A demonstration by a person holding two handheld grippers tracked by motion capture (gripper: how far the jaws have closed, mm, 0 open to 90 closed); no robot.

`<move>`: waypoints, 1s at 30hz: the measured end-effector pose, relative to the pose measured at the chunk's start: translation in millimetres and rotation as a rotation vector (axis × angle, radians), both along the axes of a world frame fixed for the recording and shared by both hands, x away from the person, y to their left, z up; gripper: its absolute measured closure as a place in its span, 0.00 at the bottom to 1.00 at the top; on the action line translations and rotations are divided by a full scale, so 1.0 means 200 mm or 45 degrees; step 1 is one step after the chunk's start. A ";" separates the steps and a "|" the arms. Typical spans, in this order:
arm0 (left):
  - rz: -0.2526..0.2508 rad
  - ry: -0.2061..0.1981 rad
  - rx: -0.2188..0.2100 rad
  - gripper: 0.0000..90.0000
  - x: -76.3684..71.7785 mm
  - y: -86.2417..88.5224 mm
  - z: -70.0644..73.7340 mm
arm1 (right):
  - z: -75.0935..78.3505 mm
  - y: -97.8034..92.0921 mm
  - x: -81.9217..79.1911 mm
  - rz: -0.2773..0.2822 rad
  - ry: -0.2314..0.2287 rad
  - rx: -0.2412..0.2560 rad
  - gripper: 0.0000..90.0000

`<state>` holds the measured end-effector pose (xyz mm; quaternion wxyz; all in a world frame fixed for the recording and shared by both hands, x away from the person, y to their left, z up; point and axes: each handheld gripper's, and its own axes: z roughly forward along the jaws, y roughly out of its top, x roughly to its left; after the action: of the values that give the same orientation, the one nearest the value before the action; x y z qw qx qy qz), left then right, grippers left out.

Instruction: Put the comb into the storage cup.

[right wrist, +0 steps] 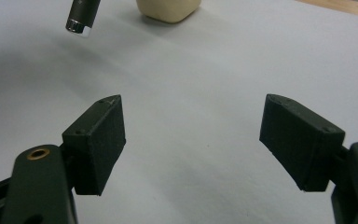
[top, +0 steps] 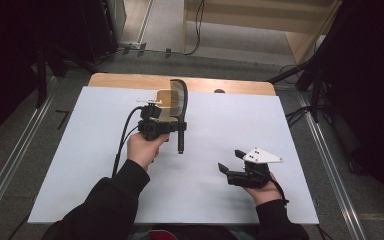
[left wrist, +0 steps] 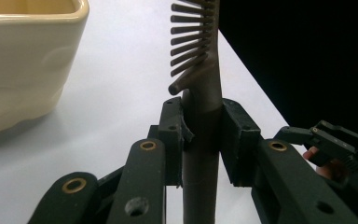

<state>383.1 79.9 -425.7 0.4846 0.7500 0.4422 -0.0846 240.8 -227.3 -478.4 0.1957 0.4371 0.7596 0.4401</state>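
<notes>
White tabletop [top: 205, 195], left gripper [top: 156, 129] clamping hairbrush [top: 180, 107], bristle end seemingly toward far edge.

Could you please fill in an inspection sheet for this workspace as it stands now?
Surface: white sheet over a wooden table.
Job's things: dark hairbrush, handle clamped, lifted off the sheet; cream container beside it.
Clutter: nothing seen.
Grippers: left hand-held gripper shut on the hairbrush handle; right hand-held gripper open, holding nothing, above the sheet.
Cables: black cable trailing from the left gripper; more cables on the floor.
Surroundings: grey floor with metal rails, dark stands on both sides.
</notes>
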 end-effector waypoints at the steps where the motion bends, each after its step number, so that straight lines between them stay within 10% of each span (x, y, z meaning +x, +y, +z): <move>1: -0.002 0.000 0.001 0.81 0.00 0.00 0.00 | 0.00 -0.01 0.00 0.001 0.002 -0.003 0.23; 30: -0.026 -0.035 -0.003 0.81 0.05 0.11 0.10 | -0.01 -0.13 -0.03 -0.046 0.033 0.004 0.23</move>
<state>392.4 102.4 -405.3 0.4908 0.7550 0.4276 -0.0797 234.3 -252.8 -480.2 0.1929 0.4567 0.7534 0.4320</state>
